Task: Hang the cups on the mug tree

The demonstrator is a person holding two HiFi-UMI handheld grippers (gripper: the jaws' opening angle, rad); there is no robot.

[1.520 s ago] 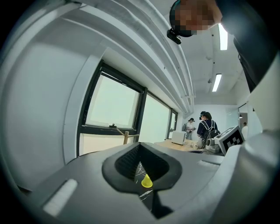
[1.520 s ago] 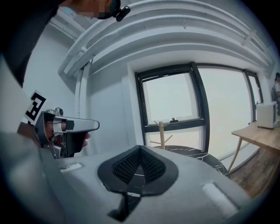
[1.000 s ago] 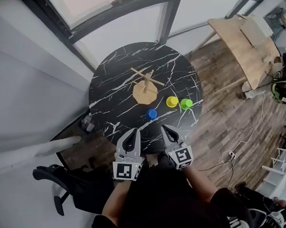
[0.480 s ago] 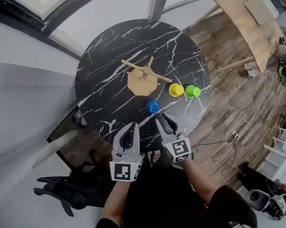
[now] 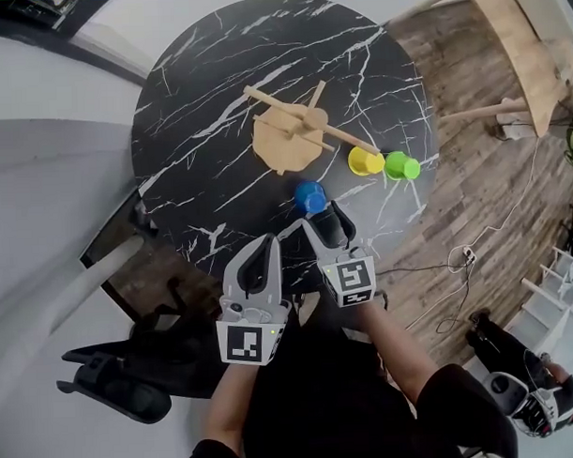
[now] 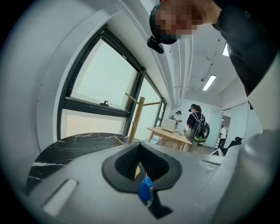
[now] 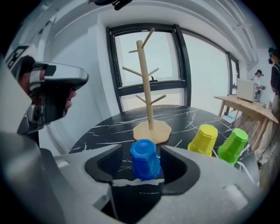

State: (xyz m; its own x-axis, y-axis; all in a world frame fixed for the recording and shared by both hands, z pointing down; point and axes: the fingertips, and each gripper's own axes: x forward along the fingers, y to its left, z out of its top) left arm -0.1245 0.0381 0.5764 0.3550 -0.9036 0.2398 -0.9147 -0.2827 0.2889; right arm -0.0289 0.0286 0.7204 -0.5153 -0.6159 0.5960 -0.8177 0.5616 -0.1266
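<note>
Landmark: the mug tree [image 5: 285,139] stood bare on the black marble table [image 5: 197,95], no cup on any of its pegs.
Blue cup: the blue cup [image 5: 311,196] sat on the table near the tree's base, on your side of it.
Yellow cup: the yellow cup [image 5: 365,160] sat to the right of the tree's base.
Green cup: the green cup [image 5: 401,166] sat just beside the yellow one, on the side away from the tree.
Right claw: your right gripper [image 5: 317,219] pointed toward the tree with its jaws spread wide. They had just been opening. The blue cup stood in the mouth of the gap, and neither pad pressed on it.
Left claw: your left gripper [image 5: 266,248] had its jaws pressed together on nothing. It sat farther from the tree than the right one, at the table's near edge.
Change from a second ago: you brought both grippers closer to the tree. The right one, whose jaws had been together short of the blue cup, reached that cup.
Unchanged: the three cups kept their places around the tree.
</note>
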